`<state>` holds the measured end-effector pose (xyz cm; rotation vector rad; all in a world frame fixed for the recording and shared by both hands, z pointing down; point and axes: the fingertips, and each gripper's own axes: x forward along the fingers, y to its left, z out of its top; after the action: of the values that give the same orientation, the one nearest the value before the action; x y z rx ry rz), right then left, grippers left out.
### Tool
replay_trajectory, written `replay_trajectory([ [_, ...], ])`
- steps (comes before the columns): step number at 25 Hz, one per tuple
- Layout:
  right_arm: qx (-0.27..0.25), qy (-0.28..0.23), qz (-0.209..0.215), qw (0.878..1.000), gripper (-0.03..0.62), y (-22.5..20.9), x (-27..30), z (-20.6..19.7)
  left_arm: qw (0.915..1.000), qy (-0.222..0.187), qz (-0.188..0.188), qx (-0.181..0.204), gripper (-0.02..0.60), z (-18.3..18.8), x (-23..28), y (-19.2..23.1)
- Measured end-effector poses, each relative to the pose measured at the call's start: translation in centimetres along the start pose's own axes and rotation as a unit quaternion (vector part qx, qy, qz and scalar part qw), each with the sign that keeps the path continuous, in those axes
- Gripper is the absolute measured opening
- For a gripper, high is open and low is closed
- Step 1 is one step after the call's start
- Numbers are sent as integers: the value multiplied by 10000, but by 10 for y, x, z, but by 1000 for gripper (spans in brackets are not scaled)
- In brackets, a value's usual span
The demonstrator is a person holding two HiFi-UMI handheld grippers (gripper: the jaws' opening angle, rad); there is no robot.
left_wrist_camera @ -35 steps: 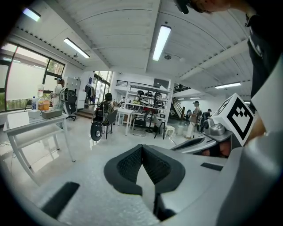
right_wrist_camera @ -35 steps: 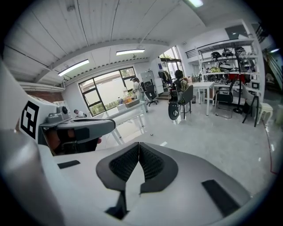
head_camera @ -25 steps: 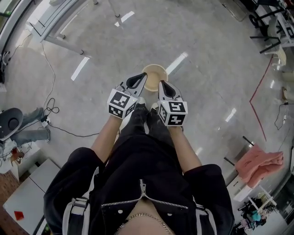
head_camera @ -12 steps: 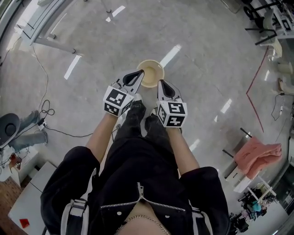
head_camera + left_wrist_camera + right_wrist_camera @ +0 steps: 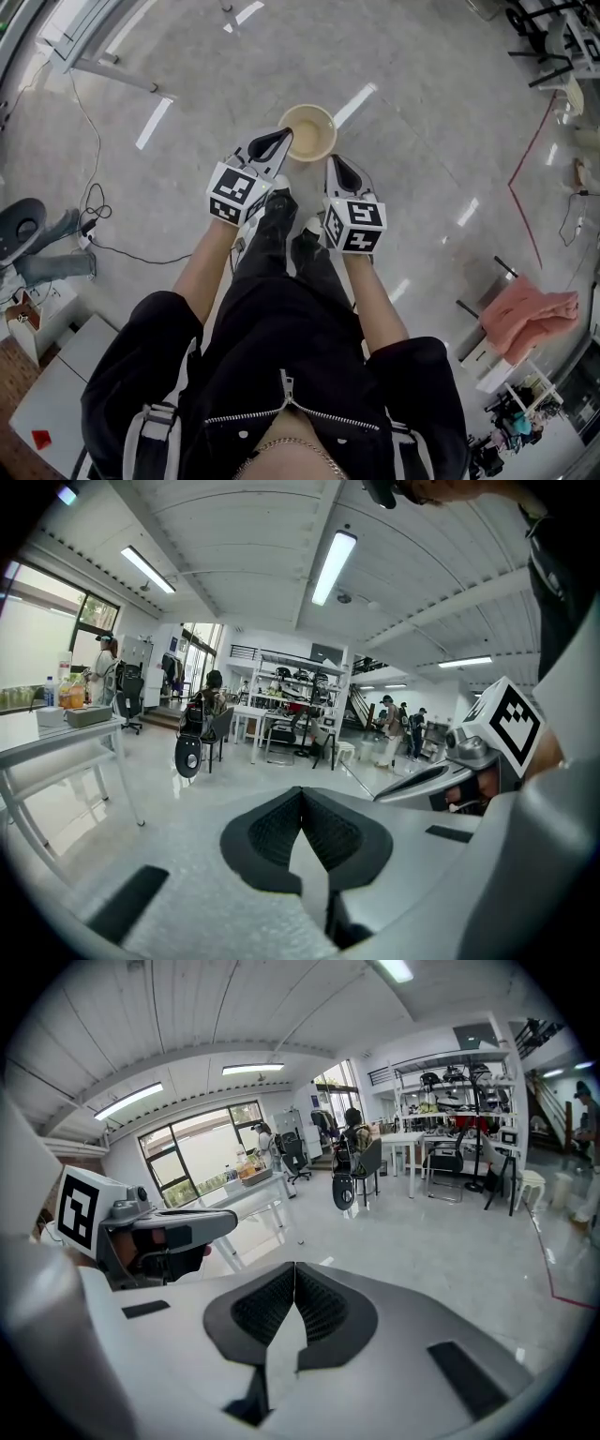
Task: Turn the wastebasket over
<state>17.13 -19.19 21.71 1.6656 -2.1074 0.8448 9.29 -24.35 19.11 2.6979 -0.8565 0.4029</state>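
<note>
Big open workshop with a glossy grey floor (image 5: 422, 112), and light strips reflect all over it. There's a pink cloth (image 5: 530, 328) at the lower right of the head view and a loose cable (image 5: 103, 220) off at the left. The wastebasket (image 5: 307, 132) is a small beige round one standing upright, mouth up. It sits on the floor in the upper middle of the head view, right in front of the person's feet, and looks empty from here. The left claw (image 5: 273, 143) lines up with the basket's left rim from above, though I can't tell if it actually touches. The right claw (image 5: 338, 172) sits just below and to the right of the basket. Both claws are pinched fully together with nothing in them, which is plain in the left gripper view (image 5: 302, 791) and the right gripper view (image 5: 294, 1267). Both cameras look out across the room, and neither shows the basket. So I'd call this the approach, with no grab yet. To do it well, I'd open both claws first, then drop lower and bite the rim on opposite sides. Flip it in the air rather than tipping it, because a light bin could skid on that slick floor.
</note>
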Motion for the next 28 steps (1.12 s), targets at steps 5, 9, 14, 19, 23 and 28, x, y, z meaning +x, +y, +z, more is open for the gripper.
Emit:
replay_trajectory([
  [5,-62,-115,76,9999,11,-9,-36,-4,9998,-108,140,19,5,8,-12,-37],
  [9,-170,-176,232,9994,11,-8,-60,-14,9994,-202,281,77,5,10,-26,-61],
  [14,-331,-181,483,9981,11,4,-88,-34,9983,-290,502,58,5,7,-52,-88],
  [19,-333,-160,543,9978,11,11,-105,-50,9976,-323,604,61,5,2,-73,-104],
  [23,-380,-224,500,9978,11,25,-103,-50,9979,-352,539,103,5,-3,-85,-103],
  [28,-466,-252,337,9980,11,36,-101,-57,9984,-308,410,219,5,-21,-103,-102],
])
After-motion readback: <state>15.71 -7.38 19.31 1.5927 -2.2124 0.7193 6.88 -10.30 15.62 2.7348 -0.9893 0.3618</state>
